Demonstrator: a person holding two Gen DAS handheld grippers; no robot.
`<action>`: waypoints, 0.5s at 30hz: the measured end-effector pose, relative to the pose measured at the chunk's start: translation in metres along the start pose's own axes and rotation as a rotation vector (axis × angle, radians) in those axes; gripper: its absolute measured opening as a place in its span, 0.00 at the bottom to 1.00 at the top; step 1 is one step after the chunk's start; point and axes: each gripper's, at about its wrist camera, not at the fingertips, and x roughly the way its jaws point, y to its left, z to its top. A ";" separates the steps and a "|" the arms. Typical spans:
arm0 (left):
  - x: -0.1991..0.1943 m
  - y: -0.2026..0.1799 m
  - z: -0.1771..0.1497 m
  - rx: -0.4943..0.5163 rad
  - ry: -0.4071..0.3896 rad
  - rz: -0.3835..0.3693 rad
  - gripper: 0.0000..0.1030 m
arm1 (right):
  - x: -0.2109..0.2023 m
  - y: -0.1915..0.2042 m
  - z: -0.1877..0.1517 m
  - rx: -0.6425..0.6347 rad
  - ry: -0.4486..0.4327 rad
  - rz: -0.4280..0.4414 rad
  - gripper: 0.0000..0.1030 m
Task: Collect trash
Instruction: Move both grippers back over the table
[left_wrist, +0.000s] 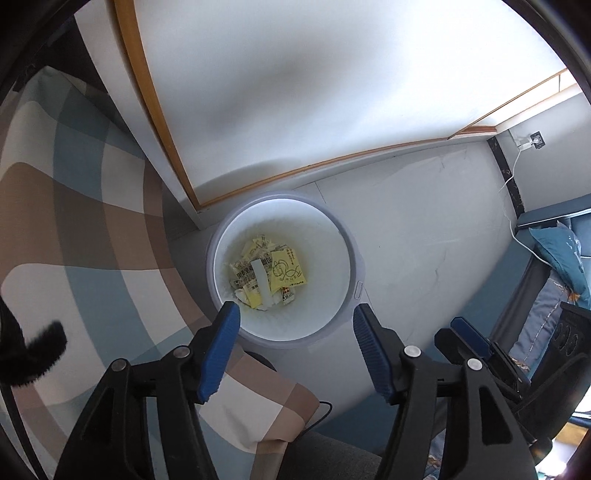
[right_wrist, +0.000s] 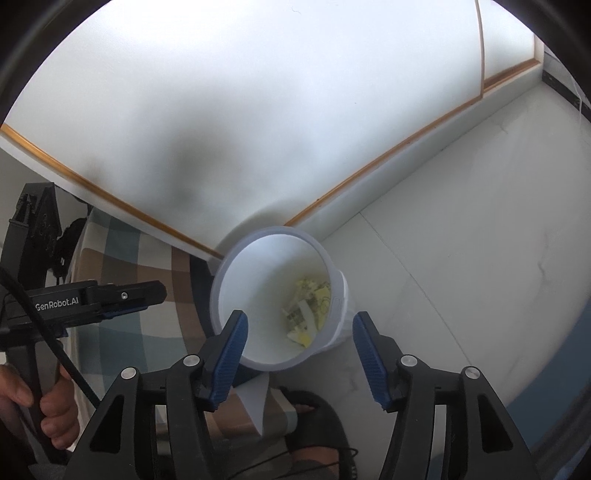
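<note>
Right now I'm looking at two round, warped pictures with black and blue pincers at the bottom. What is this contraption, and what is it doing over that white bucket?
No robot here: a person carries a hand-held gripper in each hand, each with a wide-angle camera looking along its blue-padded fingers. One picture comes from the left hand-held gripper, the other from the right hand-held gripper. Both point down at a white trash bin on the pale floor, beside a checked cloth. Yellow wrappers and scraps lie in the bin. Both grippers are open and hold nothing.
</note>
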 end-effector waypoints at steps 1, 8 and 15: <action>-0.006 -0.001 -0.002 0.011 -0.021 0.007 0.60 | -0.003 0.002 0.000 -0.002 -0.005 0.005 0.63; -0.053 -0.002 -0.018 0.036 -0.178 0.047 0.63 | -0.025 0.018 -0.002 -0.017 -0.036 -0.003 0.73; -0.106 0.010 -0.041 0.040 -0.354 0.084 0.77 | -0.060 0.053 -0.004 -0.094 -0.098 -0.006 0.81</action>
